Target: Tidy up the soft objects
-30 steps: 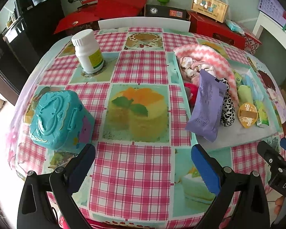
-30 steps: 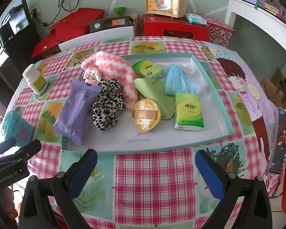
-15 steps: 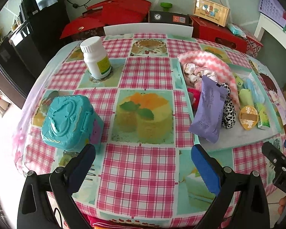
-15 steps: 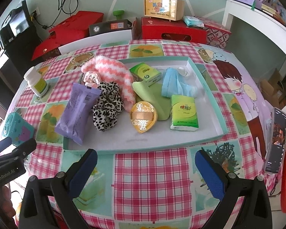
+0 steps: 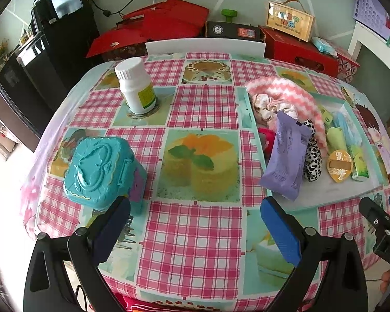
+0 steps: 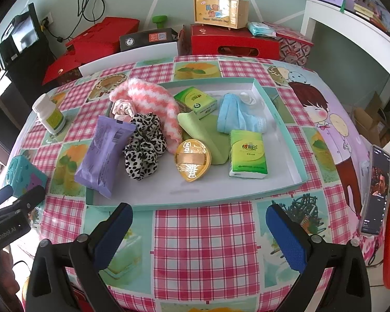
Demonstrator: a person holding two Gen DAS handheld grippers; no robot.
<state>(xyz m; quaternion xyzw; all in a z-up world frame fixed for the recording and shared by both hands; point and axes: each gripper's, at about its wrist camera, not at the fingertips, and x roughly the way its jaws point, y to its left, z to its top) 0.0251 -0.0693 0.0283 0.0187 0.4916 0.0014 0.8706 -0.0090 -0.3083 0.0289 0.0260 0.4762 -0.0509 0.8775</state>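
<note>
Both my grippers are spread wide and holding nothing: the left gripper (image 5: pixel 195 223) hangs over the checkered tablecloth (image 5: pixel 189 236), the right gripper (image 6: pixel 199 230) just short of the tray (image 6: pixel 291 153). All the soft stuff sits in that tray: the pink-and-white towel (image 6: pixel 153 98), the leopard scrunchie (image 6: pixel 144 145), and the blue cloth (image 6: pixel 236 117). The purple packet (image 6: pixel 104 150) leans over the tray's left edge. The teal toy case (image 5: pixel 101 169) and white bottle (image 5: pixel 137 88) stand out on the cloth.
</note>
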